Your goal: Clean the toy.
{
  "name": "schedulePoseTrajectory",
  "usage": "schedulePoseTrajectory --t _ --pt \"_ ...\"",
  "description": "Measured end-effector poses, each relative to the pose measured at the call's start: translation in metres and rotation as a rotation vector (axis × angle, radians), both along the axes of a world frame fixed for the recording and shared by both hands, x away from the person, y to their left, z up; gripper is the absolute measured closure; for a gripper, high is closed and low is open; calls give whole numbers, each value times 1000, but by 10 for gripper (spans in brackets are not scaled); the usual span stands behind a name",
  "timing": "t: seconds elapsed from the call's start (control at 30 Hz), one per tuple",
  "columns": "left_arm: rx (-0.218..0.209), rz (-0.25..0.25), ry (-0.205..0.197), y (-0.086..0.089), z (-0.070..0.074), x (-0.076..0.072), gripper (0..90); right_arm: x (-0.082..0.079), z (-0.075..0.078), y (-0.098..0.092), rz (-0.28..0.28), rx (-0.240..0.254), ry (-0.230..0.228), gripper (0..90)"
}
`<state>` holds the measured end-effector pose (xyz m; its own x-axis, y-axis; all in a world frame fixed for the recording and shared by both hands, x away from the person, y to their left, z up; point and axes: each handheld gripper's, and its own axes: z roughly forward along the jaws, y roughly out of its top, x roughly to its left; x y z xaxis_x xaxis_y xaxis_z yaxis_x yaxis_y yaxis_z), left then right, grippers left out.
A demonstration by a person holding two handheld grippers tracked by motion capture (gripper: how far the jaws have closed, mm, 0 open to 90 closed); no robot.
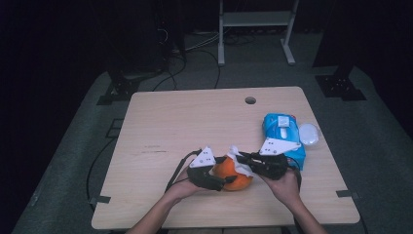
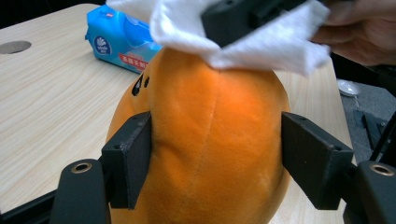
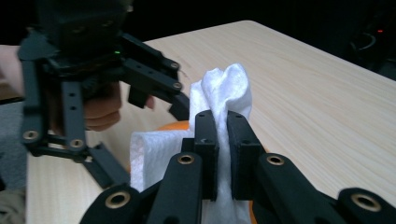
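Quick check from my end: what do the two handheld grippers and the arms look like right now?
Both the left gripper and right gripper are black linkage frames with flat rectangular pads, brass-coloured pivot rivets, a white-grey three-cornered top plate and a trailing black cable. Forearms are bare, no sleeves.

Two matte black two-jaw grippers, left gripper (image 1: pixel 221 181) and right gripper (image 1: pixel 242 157), each with brass-ringed pivot screws, white three-cornered top plate, trailing black cable; forearms bare, unsleeved.
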<state>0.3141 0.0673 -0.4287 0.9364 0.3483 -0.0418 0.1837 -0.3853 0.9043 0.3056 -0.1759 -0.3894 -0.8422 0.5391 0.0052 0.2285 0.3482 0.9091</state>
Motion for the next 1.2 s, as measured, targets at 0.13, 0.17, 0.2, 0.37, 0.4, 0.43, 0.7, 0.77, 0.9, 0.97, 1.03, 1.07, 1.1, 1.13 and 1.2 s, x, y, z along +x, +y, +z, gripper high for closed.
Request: schedulePoseTrajectory --t 0.13,0.17,0.2,0.37,0.4,0.43,0.7,0.77,0.9,0.97,1.03,1.07,1.1,1.13,1.2 --pt "0 -5 -3 -1 0 -1 292 2 -1 -9 -38 5 4 830" --pt "2 -11 -9 -1 0 0 288 3 -2 -11 -41 7 6 831" --pt "1 -16 -12 -1 0 0 277 3 -3 -12 -40 12 14 830" --pt "-20 -64 -13 1 -2 2 172 3 -6 -13 -34 11 20 830" --pt "-15 -69 -20 1 -3 2 175 4 -6 -13 -34 12 24 830" --pt "-9 -67 -33 2 -4 2 186 4 -6 -14 -34 12 26 830" --pt "-11 -21 -36 -1 -4 1 319 -7 1 -9 -3 6 3 830" --pt "-5 -25 -39 -4 -3 0 321 -13 3 1 24 -3 -7 830" --pt "25 -40 -67 -9 -2 -6 325 -13 3 20 49 -49 -16 831" --pt "25 -46 -70 -10 -2 -8 327 -7 4 23 34 -57 -15 831" --pt "34 -53 -81 -11 -2 -9 327 0 5 21 6 -59 -7 831" --pt "34 -51 -85 -11 -2 -9 328 3 4 19 -4 -63 -5 831" --pt "35 -51 -88 -11 -2 -9 328 6 4 15 -14 -58 5 831" --pt "34 -53 -88 -11 -2 -9 328 9 3 11 -21 -46 19 831" --pt "36 -53 -89 -9 -3 -8 328 12 2 2 -39 -37 35 831"
